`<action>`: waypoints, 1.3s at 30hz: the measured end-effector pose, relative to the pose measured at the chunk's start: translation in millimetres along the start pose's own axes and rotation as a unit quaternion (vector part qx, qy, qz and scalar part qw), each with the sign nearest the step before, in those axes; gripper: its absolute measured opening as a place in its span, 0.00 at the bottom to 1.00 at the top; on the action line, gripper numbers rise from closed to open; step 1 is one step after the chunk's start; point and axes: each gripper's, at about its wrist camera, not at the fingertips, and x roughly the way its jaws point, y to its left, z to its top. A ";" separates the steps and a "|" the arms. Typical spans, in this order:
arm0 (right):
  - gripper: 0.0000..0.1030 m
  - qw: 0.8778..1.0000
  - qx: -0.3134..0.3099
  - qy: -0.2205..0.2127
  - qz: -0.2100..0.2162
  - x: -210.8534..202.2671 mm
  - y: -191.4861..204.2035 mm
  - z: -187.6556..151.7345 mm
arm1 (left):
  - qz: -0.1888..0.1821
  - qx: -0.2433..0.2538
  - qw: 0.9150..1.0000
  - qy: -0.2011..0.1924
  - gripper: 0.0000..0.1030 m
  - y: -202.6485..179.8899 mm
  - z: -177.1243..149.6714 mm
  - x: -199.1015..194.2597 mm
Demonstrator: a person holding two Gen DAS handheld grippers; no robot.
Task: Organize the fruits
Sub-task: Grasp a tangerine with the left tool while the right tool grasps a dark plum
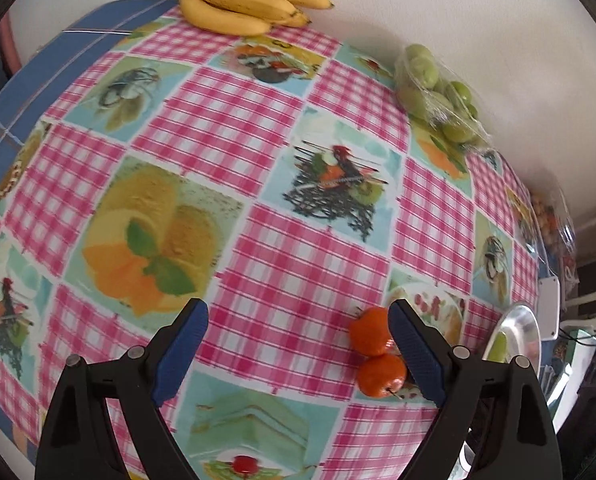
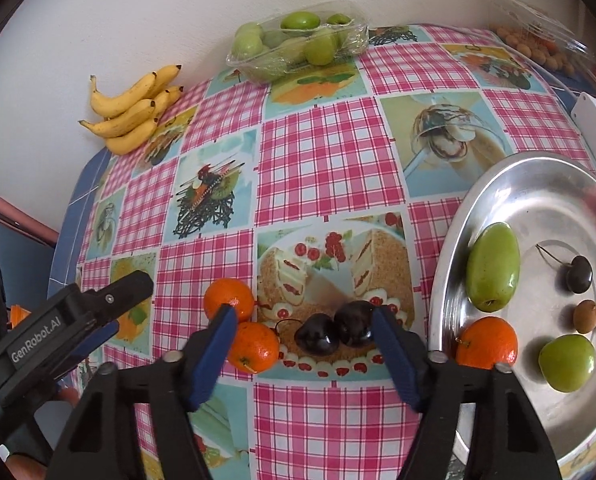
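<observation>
The two dark cherries are being bracketed, not yet pinched, by the released right claw; the left claw is being held released. Further closing is judged necessary before transfer to the metal tray.

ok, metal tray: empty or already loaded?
Loaded. The metal tray holds two green fruits, an orange, a cherry and small brown fruits.

Checked tablecloth; white box at edge.
</observation>
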 end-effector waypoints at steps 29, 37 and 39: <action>0.38 0.999 0.011 0.019 -0.050 14.7 -16.2 1.0 | -0.073 0.033 0.994 0.076 0.37 -38.2 -9.8 44.6; 0.37 0.998 0.012 0.024 -0.051 17.1 -17.8 0.1 | -0.072 0.030 0.995 0.067 0.37 -36.7 -8.6 40.2; 0.37 0.998 0.014 0.023 -0.050 17.7 -18.0 -0.1 | -0.072 0.029 0.995 0.063 0.37 -35.9 -7.7 38.1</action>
